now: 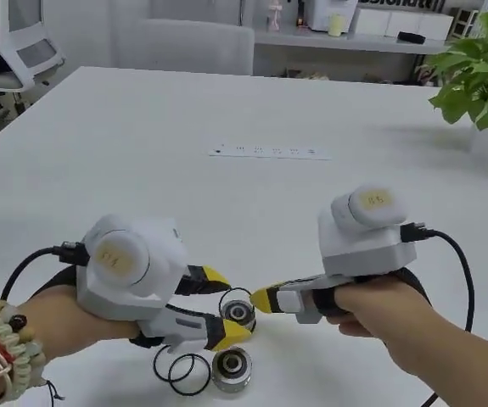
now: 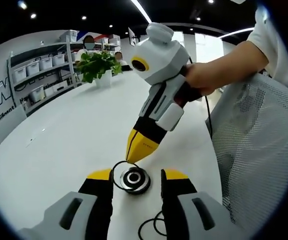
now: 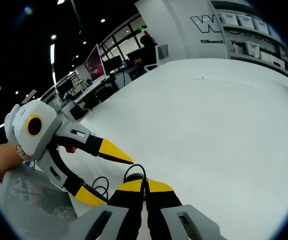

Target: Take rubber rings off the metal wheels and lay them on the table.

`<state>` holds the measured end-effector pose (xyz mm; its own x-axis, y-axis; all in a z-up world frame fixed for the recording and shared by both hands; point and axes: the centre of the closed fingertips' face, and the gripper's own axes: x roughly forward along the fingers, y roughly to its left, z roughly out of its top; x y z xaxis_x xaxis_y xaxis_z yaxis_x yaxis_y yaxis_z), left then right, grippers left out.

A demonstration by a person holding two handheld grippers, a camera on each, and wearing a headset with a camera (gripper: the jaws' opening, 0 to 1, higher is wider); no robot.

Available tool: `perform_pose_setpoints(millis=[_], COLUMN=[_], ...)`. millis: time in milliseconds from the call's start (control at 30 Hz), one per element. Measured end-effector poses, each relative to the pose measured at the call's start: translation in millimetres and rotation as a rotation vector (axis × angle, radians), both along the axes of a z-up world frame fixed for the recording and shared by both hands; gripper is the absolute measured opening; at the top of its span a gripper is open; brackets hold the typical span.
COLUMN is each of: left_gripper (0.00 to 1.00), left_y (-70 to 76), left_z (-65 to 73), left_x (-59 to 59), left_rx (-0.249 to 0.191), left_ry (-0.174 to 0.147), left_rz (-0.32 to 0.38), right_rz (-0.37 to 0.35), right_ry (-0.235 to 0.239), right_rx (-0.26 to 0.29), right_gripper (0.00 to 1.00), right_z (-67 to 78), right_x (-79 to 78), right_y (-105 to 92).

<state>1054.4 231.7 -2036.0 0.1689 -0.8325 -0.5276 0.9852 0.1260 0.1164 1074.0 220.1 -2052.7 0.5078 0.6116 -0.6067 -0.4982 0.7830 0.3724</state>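
A metal wheel [image 1: 241,313] lies on the white table [image 1: 252,212] between the jaws of my left gripper [image 1: 225,305], which is open around it without clamping. The wheel [image 2: 133,179] sits just ahead of the left gripper [image 2: 137,176] and its yellow fingertips [image 2: 99,175]. My right gripper [image 1: 260,298] comes in from the right, shut on a black rubber ring [image 1: 234,296] that lifts off this wheel. The same ring [image 3: 134,172] rises from the closed tips of the right gripper [image 3: 145,186]. A second wheel [image 1: 231,370] stands nearer me beside two loose rings [image 1: 182,370].
A white power strip [image 1: 269,153] lies mid-table. A green plant [image 1: 477,68] stands at the far right corner and a chair [image 1: 197,47] at the far edge. The right gripper's black cable [image 1: 462,271] trails to the right. Open tabletop stretches beyond the grippers.
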Motion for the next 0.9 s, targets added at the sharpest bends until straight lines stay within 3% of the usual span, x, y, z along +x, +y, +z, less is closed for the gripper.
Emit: perform_pose_setpoints(millis=[233, 333, 433, 500, 633, 767, 900], left_gripper=[0.41, 0.46, 0.51, 0.54, 0.61, 0.67, 0.74], left_y=[-1.7, -2.2, -2.5, -3.7, -0.7, 12.0, 35.5], left_z=[25.4, 34.5, 48.3, 59.1, 76.4, 84.2, 90.3], left_x=[-1.9, -7.6, -12.3, -14.2, -20.7, -28.5, -31.9], left_rx=[-0.051, -0.046, -0.069, -0.095, -0.099, -0.088, -0.071], left_ry=[0.001, -0.042, -0.033, -0.053, -0.077, -0.059, -0.073], left_rz=[0.006, -0.028, -0.037, -0.047, -0.066, -0.065, -0.018], right_rz=[-0.005, -0.002, 0.003, 0.002, 0.004, 0.015, 0.033], right_ry=[-0.012, -0.022, -0.029, -0.032, -0.041, -0.047, -0.047], right_rx=[0.005, 0.013, 0.031, 0.053, 0.077, 0.085, 0.108], right_gripper=[0.0, 0.0, 0.0, 0.0, 0.0, 0.0, 0.0], right_z=[4.8, 9.3, 14.1, 17.9, 24.2, 27.1, 30.9], right_x=[2.1, 2.3, 2.3, 2.3, 2.3, 1.1, -1.5], right_y=[-0.1, 2.1, 6.1, 8.5, 12.3, 16.4, 23.6])
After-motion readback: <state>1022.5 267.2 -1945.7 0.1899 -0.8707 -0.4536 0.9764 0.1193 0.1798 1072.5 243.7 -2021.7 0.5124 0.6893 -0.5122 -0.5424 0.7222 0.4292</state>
